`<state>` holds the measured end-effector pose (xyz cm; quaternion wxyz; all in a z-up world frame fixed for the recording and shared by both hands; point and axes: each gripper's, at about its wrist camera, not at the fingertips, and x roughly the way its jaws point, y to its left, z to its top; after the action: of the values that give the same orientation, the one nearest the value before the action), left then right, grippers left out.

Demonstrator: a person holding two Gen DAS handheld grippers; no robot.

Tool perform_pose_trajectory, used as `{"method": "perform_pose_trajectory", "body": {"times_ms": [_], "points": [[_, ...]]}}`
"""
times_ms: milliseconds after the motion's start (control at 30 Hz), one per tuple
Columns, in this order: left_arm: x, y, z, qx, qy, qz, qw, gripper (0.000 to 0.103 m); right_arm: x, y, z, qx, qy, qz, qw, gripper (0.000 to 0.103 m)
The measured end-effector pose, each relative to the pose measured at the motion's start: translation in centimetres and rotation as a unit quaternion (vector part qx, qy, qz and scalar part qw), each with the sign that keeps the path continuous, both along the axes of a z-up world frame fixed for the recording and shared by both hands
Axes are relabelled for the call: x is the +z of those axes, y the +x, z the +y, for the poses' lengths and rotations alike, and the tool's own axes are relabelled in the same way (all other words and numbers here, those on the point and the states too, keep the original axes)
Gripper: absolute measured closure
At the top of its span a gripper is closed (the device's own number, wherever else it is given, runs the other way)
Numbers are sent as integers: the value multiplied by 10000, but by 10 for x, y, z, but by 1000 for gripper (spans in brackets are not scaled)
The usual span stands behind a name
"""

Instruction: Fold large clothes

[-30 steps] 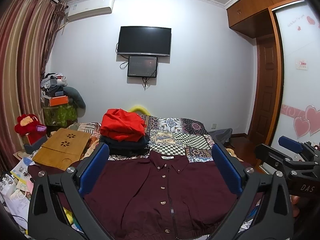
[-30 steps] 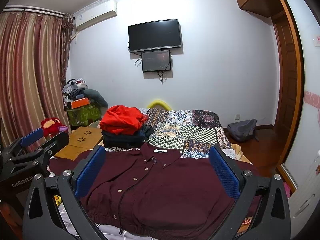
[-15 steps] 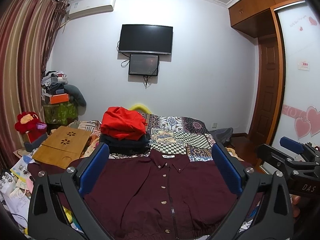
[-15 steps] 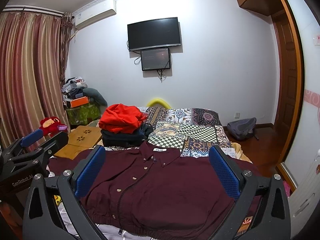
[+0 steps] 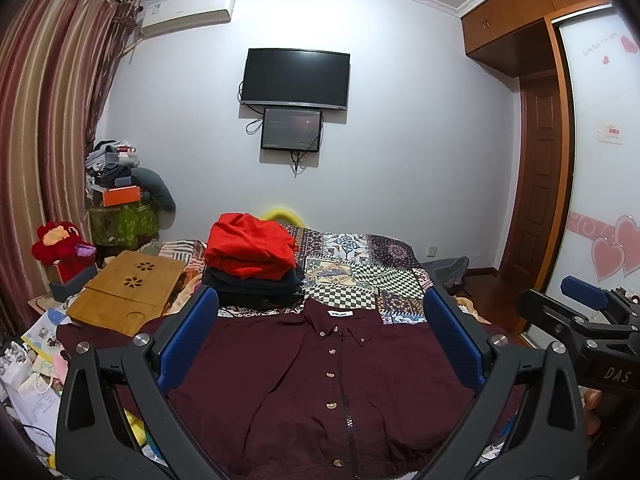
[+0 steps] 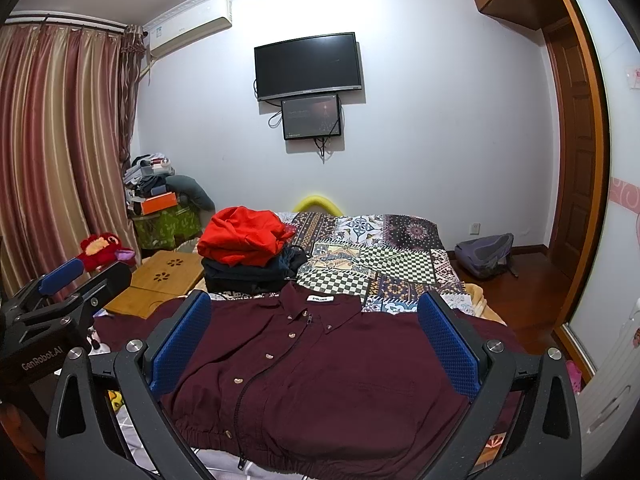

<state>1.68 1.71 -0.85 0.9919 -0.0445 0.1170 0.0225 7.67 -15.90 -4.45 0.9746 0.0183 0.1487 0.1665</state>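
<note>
A maroon button-front jacket (image 5: 320,384) lies spread flat, front up, on the near end of the bed, collar pointing away; the same jacket (image 6: 320,364) fills the lower half of the right wrist view. My left gripper (image 5: 320,324) hovers open above it, nothing between its blue pads. Open too, my right gripper (image 6: 314,320) hangs over the jacket, empty. Each gripper shows in the other's view: the right gripper (image 5: 584,312) at the right edge, the left gripper (image 6: 64,284) at the left edge. The sleeve ends are hidden behind the gripper frames.
A stack of folded clothes, red on dark (image 5: 250,264), sits on the patchwork bedspread (image 5: 372,268) behind the jacket. A wooden lap tray (image 5: 128,288) lies at the bed's left. Clutter and a red plush toy (image 5: 60,242) line the left; a backpack (image 6: 486,254) lies on the floor.
Both cameras have tilted slightly, so the jacket's collar label shows more plainly. The jacket has not moved and both grippers stay open.
</note>
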Motion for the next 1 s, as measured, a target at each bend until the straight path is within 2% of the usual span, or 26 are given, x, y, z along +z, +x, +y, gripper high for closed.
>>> {"method": "perform_pose_trajectory", "body": {"times_ms": [667, 1000], "points": [[-8, 11, 6, 109, -49, 79, 9999, 0, -8, 12, 6, 68, -54, 124, 9999, 1], [-18, 40, 29, 345, -139, 284, 9989, 0, -14, 33, 11, 70, -180, 354, 9992, 1]]}}
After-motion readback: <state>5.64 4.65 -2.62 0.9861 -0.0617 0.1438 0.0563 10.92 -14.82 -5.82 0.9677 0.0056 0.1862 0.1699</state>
